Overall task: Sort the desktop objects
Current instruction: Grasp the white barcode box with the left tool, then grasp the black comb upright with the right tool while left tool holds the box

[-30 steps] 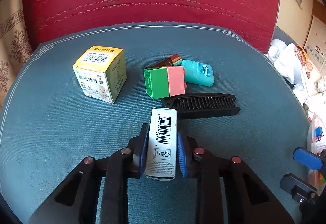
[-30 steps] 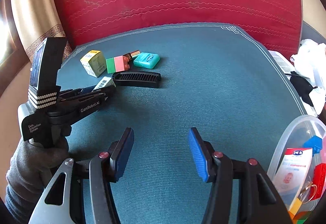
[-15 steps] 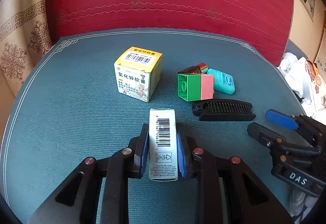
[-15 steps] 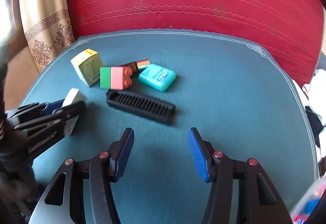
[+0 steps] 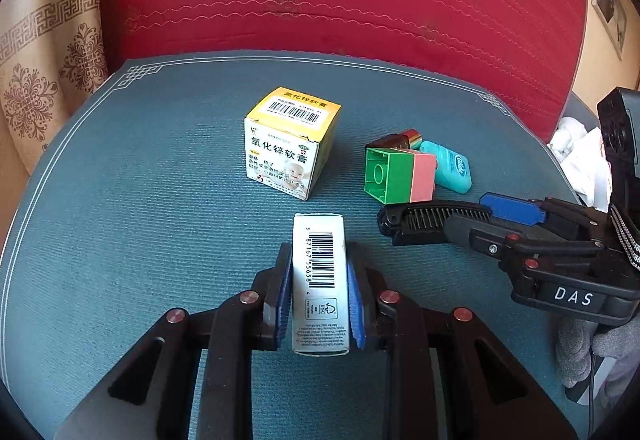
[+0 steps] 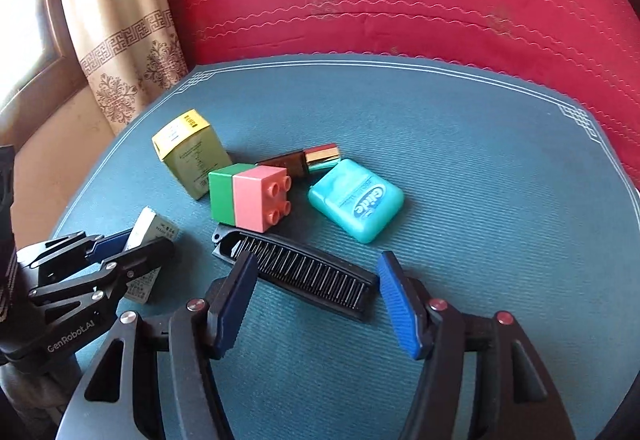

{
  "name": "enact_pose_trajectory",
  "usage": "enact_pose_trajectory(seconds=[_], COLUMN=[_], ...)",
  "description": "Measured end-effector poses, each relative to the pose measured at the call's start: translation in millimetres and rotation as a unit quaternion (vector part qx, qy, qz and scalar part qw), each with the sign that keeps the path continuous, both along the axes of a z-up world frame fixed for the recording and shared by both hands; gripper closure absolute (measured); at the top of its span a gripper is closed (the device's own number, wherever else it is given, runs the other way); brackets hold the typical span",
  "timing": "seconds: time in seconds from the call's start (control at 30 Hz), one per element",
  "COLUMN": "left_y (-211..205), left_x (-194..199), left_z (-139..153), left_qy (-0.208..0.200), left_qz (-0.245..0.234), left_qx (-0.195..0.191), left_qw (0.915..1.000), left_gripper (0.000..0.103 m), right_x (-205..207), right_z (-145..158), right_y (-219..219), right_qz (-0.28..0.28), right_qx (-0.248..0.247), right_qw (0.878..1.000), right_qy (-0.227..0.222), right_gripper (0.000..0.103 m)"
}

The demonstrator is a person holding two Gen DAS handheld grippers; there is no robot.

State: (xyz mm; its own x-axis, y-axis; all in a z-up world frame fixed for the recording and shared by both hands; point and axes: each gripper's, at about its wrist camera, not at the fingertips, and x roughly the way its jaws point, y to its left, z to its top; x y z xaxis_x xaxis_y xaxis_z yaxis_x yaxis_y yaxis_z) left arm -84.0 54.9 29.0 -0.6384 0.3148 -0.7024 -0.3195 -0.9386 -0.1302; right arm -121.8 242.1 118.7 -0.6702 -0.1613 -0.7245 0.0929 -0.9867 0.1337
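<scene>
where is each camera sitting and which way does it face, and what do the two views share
Left wrist: rides the left tongs, looking down along them at the white barcode box they clamp; the right tongs and a grey-gloved hand show at right.
Right wrist: rides the right tongs, jaws opening around the black comb; the left tongs show at left.
Shared: comb, green-and-pink block, teal floss case, yellow box, blue mat.
</scene>
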Motion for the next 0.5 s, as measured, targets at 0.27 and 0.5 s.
enact_pose_trajectory(seconds=[0.27, 0.5], left_y=[-14.4, -18.1], left_x=[-1.7, 2.3], left_z=[2.4, 3.3], left_qy=[-0.001, -0.001], left_qz=[0.022, 0.027], left_qx=[0.007, 0.009], left_qw=[0.9997, 0.9996], left_gripper=[0.076, 0.076], right_x=[25.9, 21.8], right_z=[-4.1, -6.3], right_y=[-31.2, -41.5], right_qz=[0.087, 0.056], right_qx=[-0.003, 0.030], right_qw=[0.995, 0.997], right_qy=[-0.039, -0.036], right_gripper=[0.036, 0.038])
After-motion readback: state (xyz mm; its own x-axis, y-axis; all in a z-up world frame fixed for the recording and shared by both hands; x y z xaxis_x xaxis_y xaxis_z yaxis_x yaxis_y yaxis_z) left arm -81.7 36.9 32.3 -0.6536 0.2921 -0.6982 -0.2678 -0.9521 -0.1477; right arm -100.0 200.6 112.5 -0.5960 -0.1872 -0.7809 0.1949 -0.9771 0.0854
